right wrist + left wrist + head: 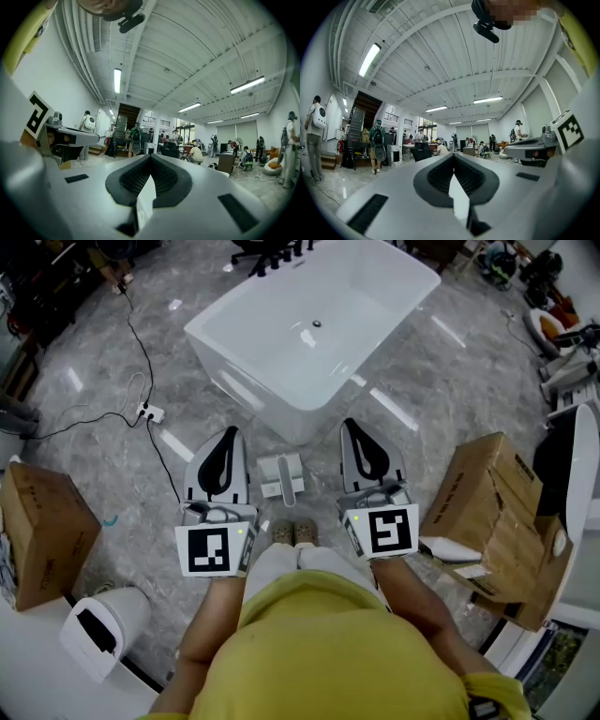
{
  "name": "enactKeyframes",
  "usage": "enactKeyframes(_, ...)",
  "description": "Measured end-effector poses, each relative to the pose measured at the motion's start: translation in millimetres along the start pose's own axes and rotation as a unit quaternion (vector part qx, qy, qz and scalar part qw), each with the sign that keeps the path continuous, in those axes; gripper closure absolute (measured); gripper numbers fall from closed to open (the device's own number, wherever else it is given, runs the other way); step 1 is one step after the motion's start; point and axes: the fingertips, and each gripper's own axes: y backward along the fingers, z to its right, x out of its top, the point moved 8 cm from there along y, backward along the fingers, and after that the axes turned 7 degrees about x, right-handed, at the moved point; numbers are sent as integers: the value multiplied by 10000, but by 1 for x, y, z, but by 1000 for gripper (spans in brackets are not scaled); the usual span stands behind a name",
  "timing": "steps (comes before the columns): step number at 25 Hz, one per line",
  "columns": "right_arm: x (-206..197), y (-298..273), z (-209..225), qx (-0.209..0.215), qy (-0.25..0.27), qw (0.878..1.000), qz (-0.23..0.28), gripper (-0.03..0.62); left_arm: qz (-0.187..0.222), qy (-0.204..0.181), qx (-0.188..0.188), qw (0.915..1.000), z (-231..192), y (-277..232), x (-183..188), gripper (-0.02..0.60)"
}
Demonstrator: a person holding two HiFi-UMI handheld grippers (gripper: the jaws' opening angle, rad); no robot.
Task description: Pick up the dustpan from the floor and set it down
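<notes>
wear: yellow top (328,652) | pale trousers (279,566) | beige shoes (293,532) at 12 o'clock of trousers | left gripper (226,439), right gripper (357,431): grey-white tapered shells, black ribbed pads | marker cubes (214,549): black-and-white squares, small green light each

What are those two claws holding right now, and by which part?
Nothing. The left gripper and right gripper both have their jaws shut and empty; the dustpan lies on the floor below, between them.
</notes>
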Motion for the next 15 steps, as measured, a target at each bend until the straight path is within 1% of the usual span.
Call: enactKeyframes(15, -4, 3, 2, 51, -52, 10000, -44, 583, -20, 49, -42, 10000, 9, 2, -4, 578)
